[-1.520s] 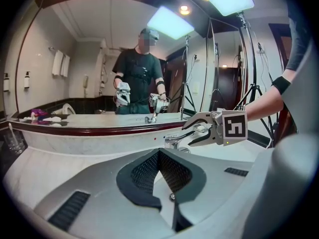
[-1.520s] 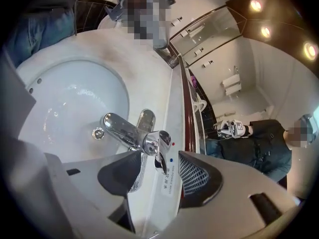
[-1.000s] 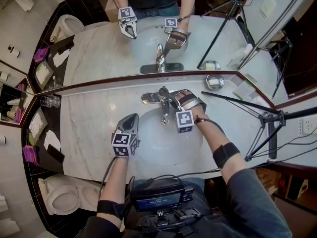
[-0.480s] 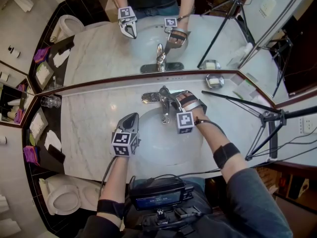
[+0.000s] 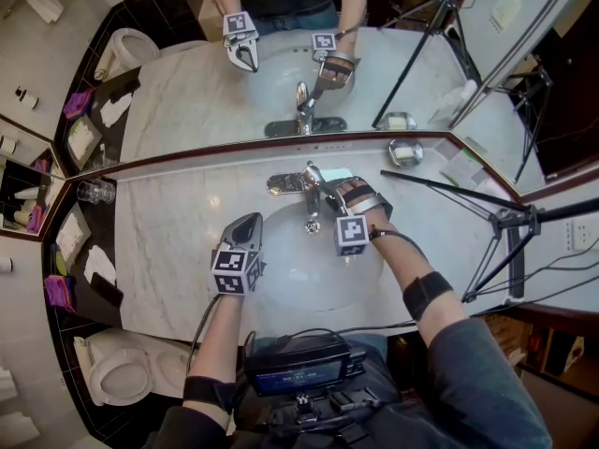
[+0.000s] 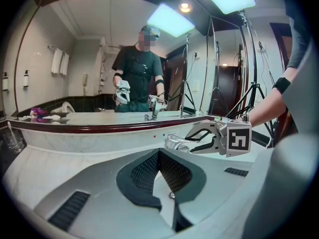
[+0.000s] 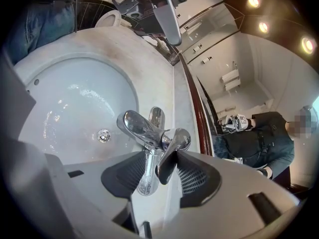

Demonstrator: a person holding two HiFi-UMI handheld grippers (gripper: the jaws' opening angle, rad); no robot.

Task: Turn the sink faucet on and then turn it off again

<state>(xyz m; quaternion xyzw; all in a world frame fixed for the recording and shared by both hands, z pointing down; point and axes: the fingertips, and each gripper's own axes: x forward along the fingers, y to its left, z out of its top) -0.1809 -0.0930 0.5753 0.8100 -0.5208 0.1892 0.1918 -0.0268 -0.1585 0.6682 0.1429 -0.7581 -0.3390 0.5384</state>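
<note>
Marble table (image 5: 187, 218): carries the sink (image 5: 290, 279), faucet (image 5: 311, 211) at its back rim.
Left gripper (image 6: 158, 156): jaws together, empty.
Right gripper (image 7: 160, 168): closing, lever (image 7: 172, 153) between its jaws.
Chrome lever: stiff, slick, I reckon; I'd hold near its tip.

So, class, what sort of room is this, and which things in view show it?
A bathroom, possibly a hotel's: a white sink basin with a chrome faucet set in a marble counter, a wide mirror behind it and a toilet beside.
</note>
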